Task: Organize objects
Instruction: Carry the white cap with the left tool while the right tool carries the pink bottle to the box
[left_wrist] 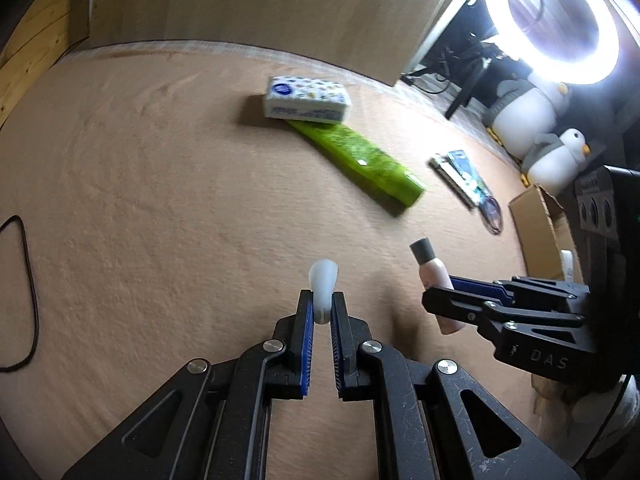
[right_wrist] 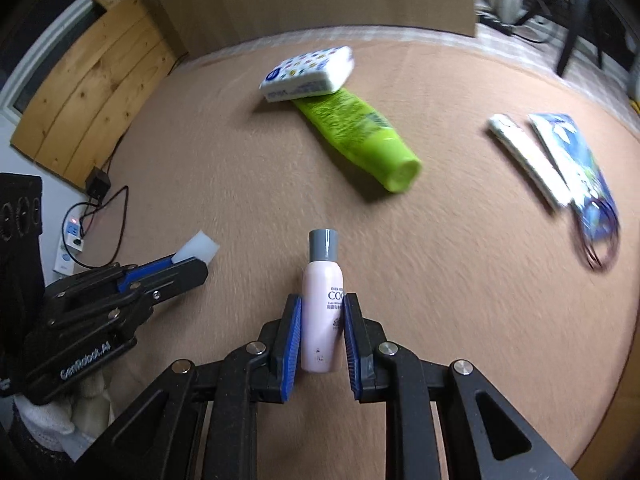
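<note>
The left gripper [left_wrist: 322, 312] is clamped on a small white block [left_wrist: 322, 286] that sticks out past its tips, and the right gripper [right_wrist: 320, 332] is closed around a pink bottle [right_wrist: 322, 308] with a grey cap, both held above the tan mat [left_wrist: 160, 200]. Farther off on the mat a tissue pack [right_wrist: 308, 72] rests on the end of a green tube [right_wrist: 360, 140]. At far right lie a white stick [right_wrist: 528, 160], a blue packet [right_wrist: 572, 156] and a hair tie [right_wrist: 600, 240], close together.
</note>
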Tool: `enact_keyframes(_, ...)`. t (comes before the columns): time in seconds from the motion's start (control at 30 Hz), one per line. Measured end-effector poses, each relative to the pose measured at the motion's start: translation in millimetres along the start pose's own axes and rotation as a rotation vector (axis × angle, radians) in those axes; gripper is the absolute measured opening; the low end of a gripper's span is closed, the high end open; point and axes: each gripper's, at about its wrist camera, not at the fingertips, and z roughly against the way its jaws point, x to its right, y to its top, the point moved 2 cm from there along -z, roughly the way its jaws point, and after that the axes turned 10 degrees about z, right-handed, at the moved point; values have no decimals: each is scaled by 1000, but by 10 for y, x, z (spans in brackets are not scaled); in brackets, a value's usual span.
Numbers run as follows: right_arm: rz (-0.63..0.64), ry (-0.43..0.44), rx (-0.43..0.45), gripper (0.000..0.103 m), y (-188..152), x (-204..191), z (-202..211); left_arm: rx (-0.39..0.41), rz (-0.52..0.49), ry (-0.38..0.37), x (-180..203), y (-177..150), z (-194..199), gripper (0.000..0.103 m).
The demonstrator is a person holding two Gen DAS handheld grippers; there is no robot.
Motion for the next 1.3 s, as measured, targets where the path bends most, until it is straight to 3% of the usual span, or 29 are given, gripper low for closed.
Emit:
enact_keyframes(0.4, -144, -28, 156, 19, -465, 435, 827, 2, -136, -69, 845, -67, 99, 9)
enact_keyframes(0.7, -244, -157, 272, 19, -875, 967, 1539, 5, -251, -133, 1730, -89, -5, 9)
enact_keyframes(0.97, -333, -252, 309, 19, -1312, 1440, 1945, 8, -373, -190, 2629, -174, -198, 9)
enact_keyframes(1.3, -391, -303, 321, 19, -1637, 1857, 2149, -2, -480, -189, 3468, -285, -609, 9)
